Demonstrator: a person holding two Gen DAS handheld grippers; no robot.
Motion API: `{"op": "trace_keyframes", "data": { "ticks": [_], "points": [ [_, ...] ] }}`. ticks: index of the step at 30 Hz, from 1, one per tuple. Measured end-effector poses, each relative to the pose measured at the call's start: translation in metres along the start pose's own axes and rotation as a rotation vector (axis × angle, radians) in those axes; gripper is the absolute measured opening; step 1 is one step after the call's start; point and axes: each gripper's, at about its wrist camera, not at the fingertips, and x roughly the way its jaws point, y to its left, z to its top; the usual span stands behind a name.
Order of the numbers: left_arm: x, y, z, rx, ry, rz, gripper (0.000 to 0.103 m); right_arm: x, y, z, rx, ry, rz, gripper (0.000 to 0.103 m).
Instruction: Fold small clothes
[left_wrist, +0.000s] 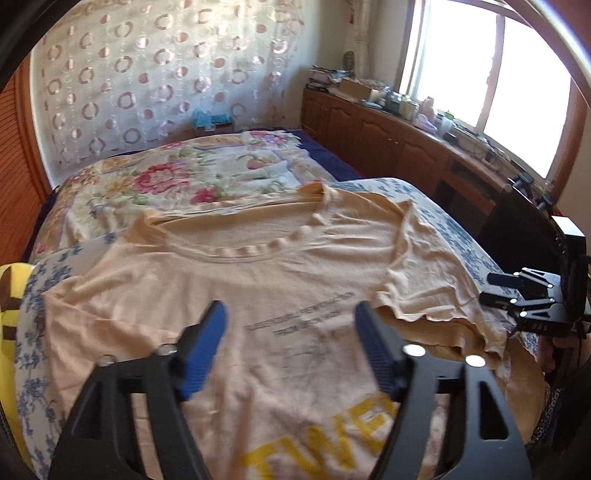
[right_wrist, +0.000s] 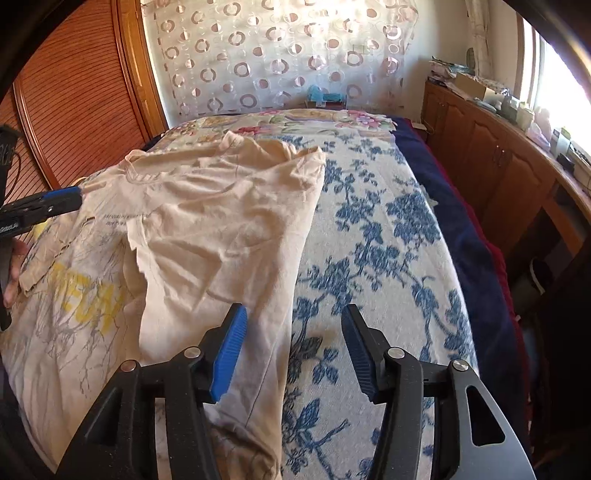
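Left wrist view: the left gripper (left_wrist: 290, 347) hangs released, jaws spread wide, nothing between them, above the chest of the T-shirt (left_wrist: 258, 280). The shirt lies print-up on the bed (left_wrist: 454, 229), its collar (left_wrist: 236, 254) pointing toward the bed's far end and its hem nearest the camera, so the long axis runs straight ahead of the claw. One sleeved side is already turned over onto the body, toward the bed's right edge. The right gripper (left_wrist: 498, 288) shows at that edge; from this view I cannot tell its state.

Right wrist view: the right gripper (right_wrist: 293, 350) is released, jaws apart, empty. Its left finger sits over the folded edge (right_wrist: 295, 258) of the shirt; its right finger is over the bare blue-flowered blanket (right_wrist: 388, 229). The shirt lies to the left of the claw, its length running away from the camera.

Judgement: the unfolded side lies toward the bed's left edge, nearer the left gripper, which appears best placed for the next fold.
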Motion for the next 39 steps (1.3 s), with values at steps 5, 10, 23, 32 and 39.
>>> {"op": "trace_keyframes", "data": {
  "ticks": [5, 10, 23, 32, 39],
  "points": [
    [-0.008, 0.042, -0.004, -0.054, 0.012, 0.088, 0.079, 0.005, -0.002, 0.025, -0.021, -0.029, 0.014, 0.072],
    [-0.014, 0.088, -0.010, -0.121, 0.031, 0.163, 0.079, 0.026, 0.000, 0.051, -0.055, -0.029, -0.011, 0.072],
    [0.004, 0.170, -0.026, -0.242, 0.079, 0.277, 0.079, 0.088, 0.001, 0.080, -0.054, 0.030, -0.040, 0.072],
    [0.013, 0.189, -0.032, -0.269, 0.105, 0.294, 0.078, 0.089, 0.004, 0.080, -0.041, 0.021, -0.051, 0.072],
    [0.010, 0.203, -0.025, -0.305, 0.066, 0.280, 0.057, 0.090, 0.003, 0.081, -0.048, 0.023, -0.051, 0.073]
  ]
}}
